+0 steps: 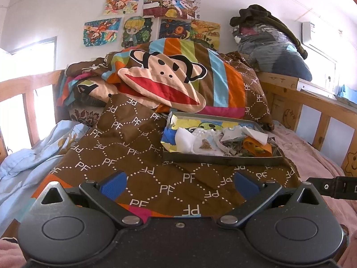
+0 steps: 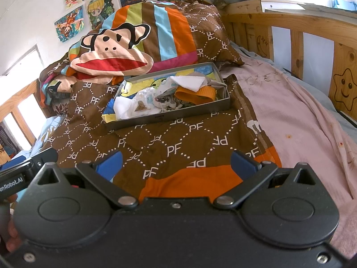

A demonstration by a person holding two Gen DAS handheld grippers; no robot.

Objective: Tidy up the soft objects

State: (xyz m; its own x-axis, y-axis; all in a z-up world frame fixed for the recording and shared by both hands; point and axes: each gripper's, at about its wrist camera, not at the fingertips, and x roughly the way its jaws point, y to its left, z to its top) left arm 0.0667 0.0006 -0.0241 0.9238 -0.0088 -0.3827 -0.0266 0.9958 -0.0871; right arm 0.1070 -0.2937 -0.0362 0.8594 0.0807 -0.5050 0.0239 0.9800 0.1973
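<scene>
A shallow grey box point(image 1: 223, 159) point(image 2: 169, 118) sits on a brown quilt printed with "PF" point(image 1: 138, 147) point(image 2: 156, 143). It holds a jumble of small soft cloth items: white pieces point(image 1: 187, 143) point(image 2: 125, 107), an orange piece point(image 1: 258, 147) point(image 2: 196, 93) and several patterned ones. Behind it lies a bunched quilt with a monkey face point(image 1: 162, 78) point(image 2: 113, 53). My left gripper point(image 1: 180, 183) is open and empty, hovering over the quilt in front of the box. My right gripper point(image 2: 176, 163) is open and empty, also in front of the box.
A pink sheet point(image 2: 301, 122) point(image 1: 312, 154) covers the mattress on the right. A wooden bed rail point(image 2: 301, 33) point(image 1: 312, 102) runs along the right side. A light blue blanket point(image 1: 29, 154) lies at left. Bagged clothes point(image 1: 272, 44) sit on the headboard shelf. Drawings point(image 1: 133, 20) hang on the wall.
</scene>
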